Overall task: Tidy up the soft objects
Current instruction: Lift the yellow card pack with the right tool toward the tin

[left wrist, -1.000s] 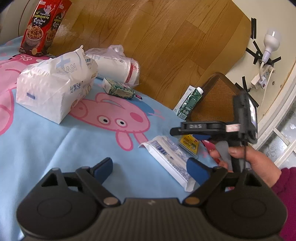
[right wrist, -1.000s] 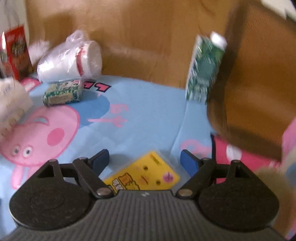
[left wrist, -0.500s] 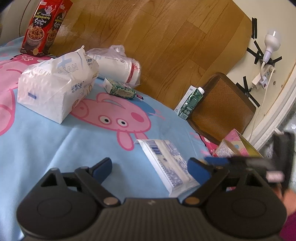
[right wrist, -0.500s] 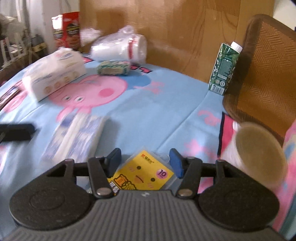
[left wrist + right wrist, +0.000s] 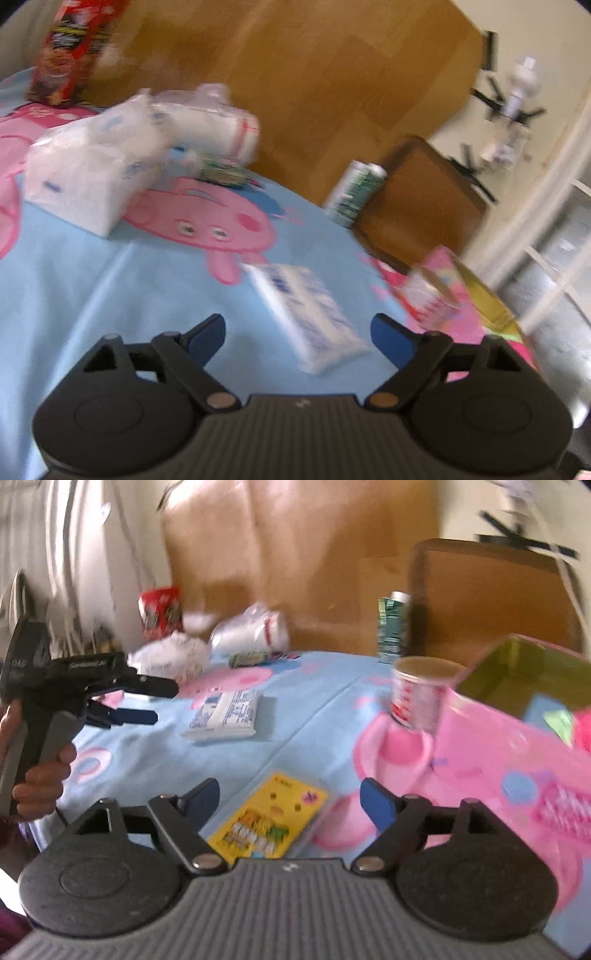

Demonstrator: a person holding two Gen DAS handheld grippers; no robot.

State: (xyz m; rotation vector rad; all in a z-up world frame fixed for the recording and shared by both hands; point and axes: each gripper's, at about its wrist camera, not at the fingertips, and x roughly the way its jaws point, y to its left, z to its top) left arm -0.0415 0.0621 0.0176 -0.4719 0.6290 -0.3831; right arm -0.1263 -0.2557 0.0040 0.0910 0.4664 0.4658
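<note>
1. Far left in the right wrist view, at nine o'clock, a hand holds the left gripper. Its jaws have just been closing a little, yet they stand apart with nothing between them.
2. At ten o'clock in the left wrist view sits the large white tissue pack, with a bagged stack of cups lying behind it and a red snack box at eleven.
3. The flat white-and-blue tissue packet, the soft thing nearest to hand, lies on the cartoon tablecloth just ahead of the left gripper, toward one o'clock.
4. The right gripper has just been opening. A yellow card pack lies under the gap, unpressed by the pads.
5. Right of that, at two o'clock, a paper cup stands against an open pink box.
6. Risk: a closing jaw could catch only the packet's slack wrapper and let it slip, and a sweep toward the box could topple the cup.
7. Both views are blurred. Labels cannot be read, the box's contents are cut off, and the green carton is half hidden by the chair back.
</note>
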